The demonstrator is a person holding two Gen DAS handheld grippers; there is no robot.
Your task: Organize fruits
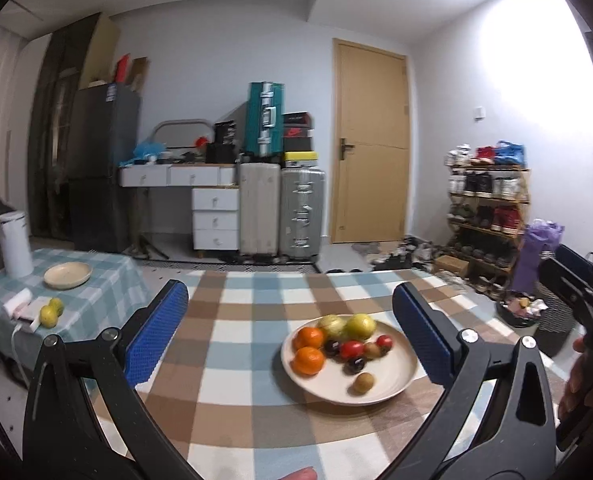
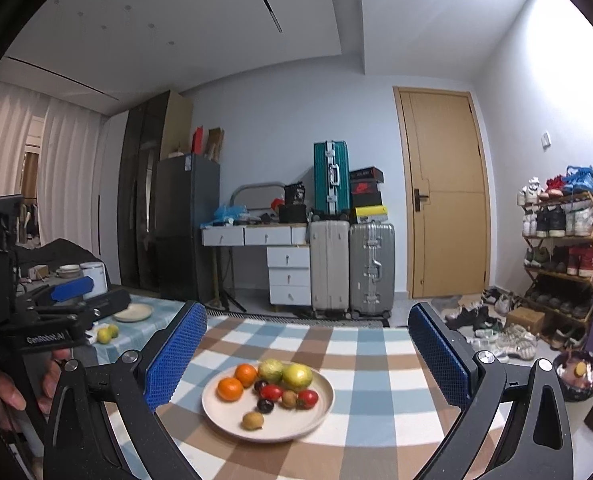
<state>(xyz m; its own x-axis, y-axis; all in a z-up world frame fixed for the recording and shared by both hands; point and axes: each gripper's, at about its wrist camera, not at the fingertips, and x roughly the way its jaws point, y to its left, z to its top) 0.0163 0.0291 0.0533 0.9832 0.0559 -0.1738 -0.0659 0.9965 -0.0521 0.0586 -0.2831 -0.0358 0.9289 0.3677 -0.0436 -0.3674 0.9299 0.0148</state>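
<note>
A cream plate [image 1: 396,380] [image 2: 320,412] on the checked tablecloth holds two oranges [image 1: 308,350] [image 2: 236,382], two green-yellow fruits [image 1: 360,326] [image 2: 284,372], red and dark small fruits [image 1: 352,350] [image 2: 272,392] and a brown one [image 1: 362,383] [image 2: 253,421]. My left gripper [image 1: 292,324] is open and empty, above the near side of the table. My right gripper [image 2: 308,350] is open and empty, the plate between and beyond its fingers. The left gripper also shows in the right wrist view [image 2: 72,290].
A second table at left carries an empty cream plate [image 1: 67,275] [image 2: 133,313], two green-yellow fruits [image 1: 51,312] [image 2: 107,334], a white canister [image 1: 14,244] and a cloth. Beyond stand drawers, suitcases [image 1: 280,208], a door and a shoe rack [image 1: 488,216]. A basket [image 2: 580,376] sits on the floor at right.
</note>
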